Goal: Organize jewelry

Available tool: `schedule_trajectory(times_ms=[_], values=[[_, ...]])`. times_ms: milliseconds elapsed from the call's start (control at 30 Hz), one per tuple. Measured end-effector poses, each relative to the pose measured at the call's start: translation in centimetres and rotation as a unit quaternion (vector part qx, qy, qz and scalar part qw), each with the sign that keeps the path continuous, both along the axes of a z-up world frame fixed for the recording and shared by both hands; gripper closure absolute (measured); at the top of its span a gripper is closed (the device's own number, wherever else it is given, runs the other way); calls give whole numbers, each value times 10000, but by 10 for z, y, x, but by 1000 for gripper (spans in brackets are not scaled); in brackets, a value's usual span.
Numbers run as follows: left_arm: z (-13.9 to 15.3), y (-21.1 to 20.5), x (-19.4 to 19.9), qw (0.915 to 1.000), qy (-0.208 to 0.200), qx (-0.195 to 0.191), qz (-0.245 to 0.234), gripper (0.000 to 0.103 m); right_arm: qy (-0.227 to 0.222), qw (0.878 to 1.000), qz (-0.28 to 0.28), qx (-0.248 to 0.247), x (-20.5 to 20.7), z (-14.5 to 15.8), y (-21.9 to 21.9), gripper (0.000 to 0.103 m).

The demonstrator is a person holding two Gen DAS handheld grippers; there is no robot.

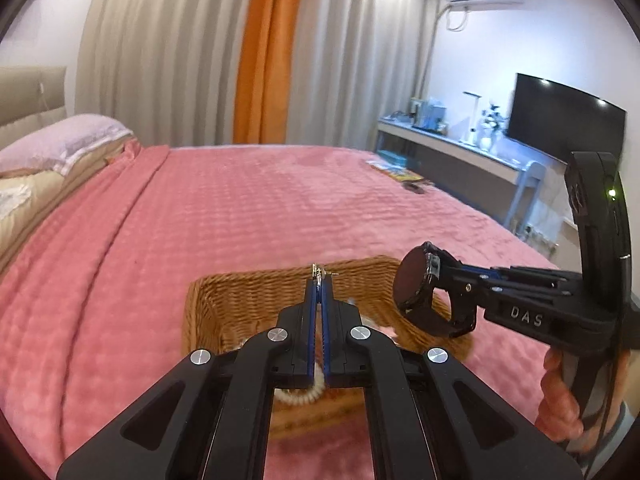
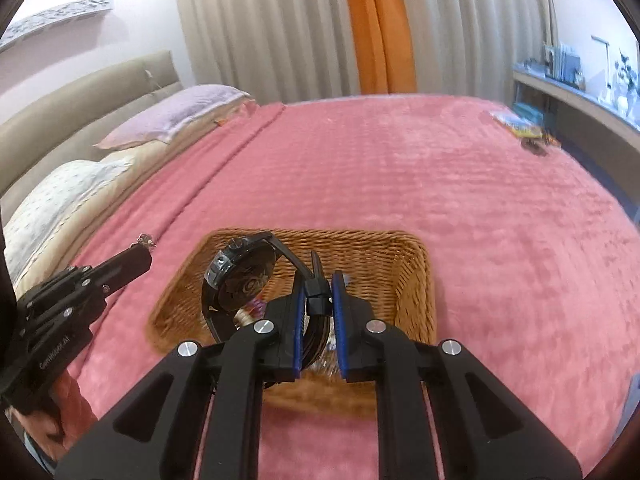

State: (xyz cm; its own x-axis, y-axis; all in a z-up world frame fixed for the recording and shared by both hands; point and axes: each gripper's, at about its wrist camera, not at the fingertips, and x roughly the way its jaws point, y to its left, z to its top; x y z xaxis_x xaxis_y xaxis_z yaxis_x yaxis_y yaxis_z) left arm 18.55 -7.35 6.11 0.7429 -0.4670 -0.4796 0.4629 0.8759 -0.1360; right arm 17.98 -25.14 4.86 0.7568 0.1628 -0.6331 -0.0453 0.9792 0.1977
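A wicker basket [image 1: 256, 300] sits on the pink bedspread, also in the right wrist view [image 2: 376, 256]. My left gripper [image 1: 318, 280] is shut on a small metal earring [image 1: 317, 272] and holds it above the basket; it shows in the right wrist view [image 2: 142, 246] left of the basket. My right gripper [image 2: 318, 296] is shut on the strap of a black wristwatch [image 2: 240, 276] over the basket; the watch also shows in the left wrist view [image 1: 416, 284]. Beads lie in the basket, mostly hidden.
The pink bedspread [image 2: 440, 184] spreads all around the basket. Pillows [image 2: 172, 120] and headboard are at the left. A book and a small dark item [image 1: 404, 176] lie at the far right edge. A desk with a TV [image 1: 564, 120] stands beyond.
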Motion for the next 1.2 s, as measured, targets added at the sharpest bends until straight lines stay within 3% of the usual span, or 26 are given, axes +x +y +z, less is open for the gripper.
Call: schedule_trajectory(times_ms=[200, 433, 467, 533, 733, 900, 1000, 1200], values=[[-44, -8, 49, 9978, 644, -43, 117, 103, 549, 9984, -74, -64, 44, -44, 3, 92], [-80, -7, 69, 9933, 1110, 107, 316, 102, 991, 9950, -16, -123, 59, -72, 12, 88], [-80, -5, 68, 9930, 1126, 103, 328, 100, 966, 9953, -40, -117, 57, -71, 11, 88], [-77, -2, 63, 9933, 1126, 37, 252, 82, 851, 9963, -33, -60, 51, -61, 6, 86], [-44, 13, 28, 9961, 839, -92, 260, 65, 267, 9995, -17, 161, 2, -14, 2, 53], [3, 36, -27, 9983, 359, -225, 401, 56, -311, 9995, 44, 12, -57, 28, 12, 52], [30, 53, -71, 9958, -52, -197, 889, 32, -684, 9974, 191, 118, -99, 47, 17, 46], [46, 68, -146, 9900, -712, -69, 1219, 24, -1256, 9918, -48, -239, -172, 50, 28, 44]])
